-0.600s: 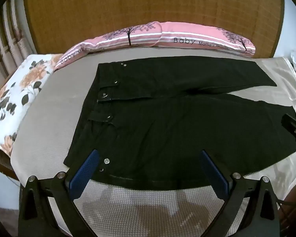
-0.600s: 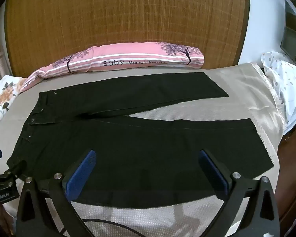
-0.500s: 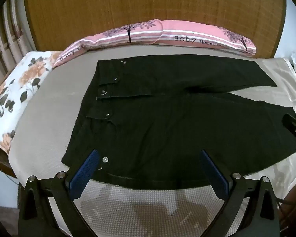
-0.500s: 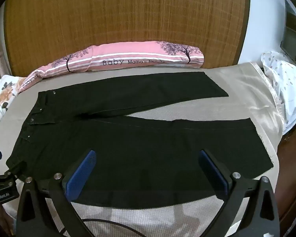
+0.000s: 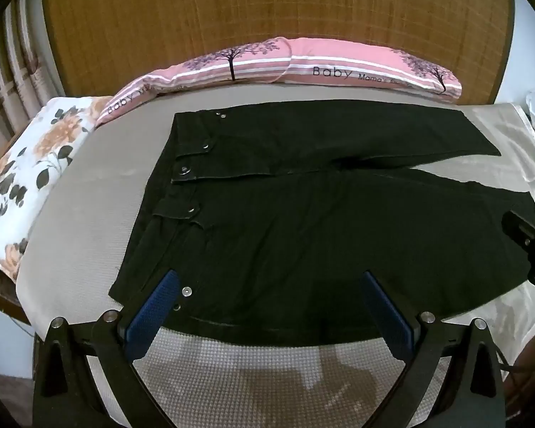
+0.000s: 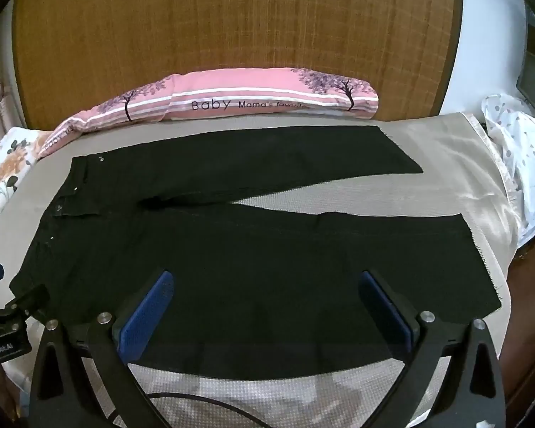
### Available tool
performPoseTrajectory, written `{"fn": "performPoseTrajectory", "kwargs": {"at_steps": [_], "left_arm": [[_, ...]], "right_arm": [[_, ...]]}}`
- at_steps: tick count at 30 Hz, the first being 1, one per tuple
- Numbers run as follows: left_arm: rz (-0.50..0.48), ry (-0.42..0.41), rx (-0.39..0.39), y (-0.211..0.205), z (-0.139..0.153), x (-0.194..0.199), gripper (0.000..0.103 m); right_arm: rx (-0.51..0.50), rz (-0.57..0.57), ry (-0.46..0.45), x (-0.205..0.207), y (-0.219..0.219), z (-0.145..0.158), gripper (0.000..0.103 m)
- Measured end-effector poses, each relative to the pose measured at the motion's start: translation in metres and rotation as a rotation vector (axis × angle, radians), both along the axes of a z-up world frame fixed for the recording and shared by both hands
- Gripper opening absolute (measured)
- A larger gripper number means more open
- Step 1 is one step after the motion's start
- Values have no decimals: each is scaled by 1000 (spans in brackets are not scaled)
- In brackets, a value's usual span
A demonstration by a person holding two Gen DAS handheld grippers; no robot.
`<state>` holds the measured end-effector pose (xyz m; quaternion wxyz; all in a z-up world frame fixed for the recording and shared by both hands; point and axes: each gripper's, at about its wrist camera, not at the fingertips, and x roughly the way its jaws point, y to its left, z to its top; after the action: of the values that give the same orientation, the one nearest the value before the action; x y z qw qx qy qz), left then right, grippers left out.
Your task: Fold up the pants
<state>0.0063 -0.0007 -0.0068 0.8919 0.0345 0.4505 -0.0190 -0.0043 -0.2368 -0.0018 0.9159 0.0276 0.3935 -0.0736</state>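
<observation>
A bed with a grey-beige cover carries the black pants, spread flat in its middle, waistband toward the floral pillow and both legs running away from it, parted in a narrow V. Behind the pants, along the headboard, lies a long pink bolster (printed "Baby"). Over the pants' near edge, the left hand-held gripper and right hand-held gripper each stand spread wide, gripping nothing.
</observation>
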Motion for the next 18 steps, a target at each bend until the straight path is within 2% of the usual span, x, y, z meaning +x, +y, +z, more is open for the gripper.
{"fn": "performPoseTrajectory", "kwargs": {"at_steps": [10,11,18], "left_arm": [[28,10,9,5,-2,2,101],[27,4,10,3,-5,-7,101],[41,3,11,6,-5,-8,101]], "right_arm": [[3,-3,20,-1,-2,-7,102],[3,-4,22,-1,-3,-7,102],[-12,-16,-7,-4,-7,-3,102]]}}
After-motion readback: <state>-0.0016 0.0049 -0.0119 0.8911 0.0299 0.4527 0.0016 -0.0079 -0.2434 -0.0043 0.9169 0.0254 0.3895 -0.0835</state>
